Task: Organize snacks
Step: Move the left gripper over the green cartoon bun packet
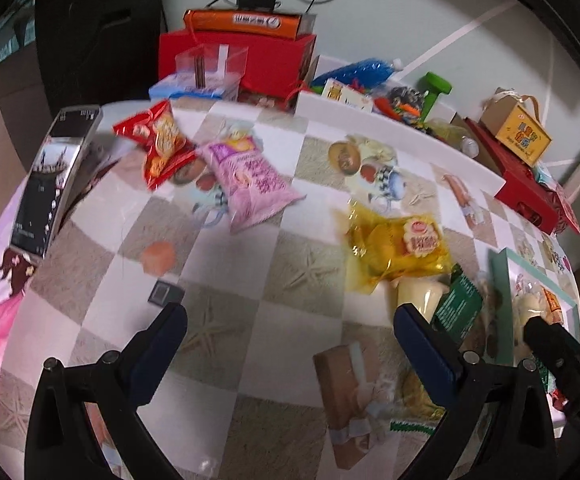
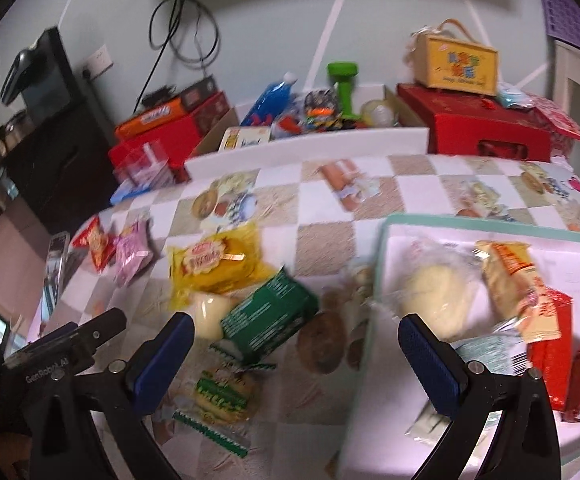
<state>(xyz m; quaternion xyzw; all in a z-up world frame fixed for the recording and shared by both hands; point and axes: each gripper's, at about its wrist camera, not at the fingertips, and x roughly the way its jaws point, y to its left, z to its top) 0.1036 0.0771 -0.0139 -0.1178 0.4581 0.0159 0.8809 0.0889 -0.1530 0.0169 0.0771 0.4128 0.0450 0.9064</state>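
Loose snacks lie on a checkered tablecloth: a red packet [image 1: 162,140], a pink packet [image 1: 250,180], a yellow packet [image 1: 401,248], a green packet [image 2: 270,316] and a cream bun [image 2: 210,314]. A small green-striped packet [image 2: 220,394] lies near the table's front. A shallow teal-rimmed tray [image 2: 489,222] on the right holds several packets, among them a cream bun [image 2: 437,300] and red packets [image 2: 549,344]. My left gripper [image 1: 290,332] is open and empty above the tablecloth. My right gripper [image 2: 295,344] is open and empty, over the tray's left edge.
A phone [image 1: 54,176] lies at the table's left edge. At the back stand red boxes [image 1: 242,60], a white-walled box of clutter [image 2: 309,136] with a green dumbbell [image 2: 343,88], a red case [image 2: 489,128] and a yellow carton [image 2: 457,60].
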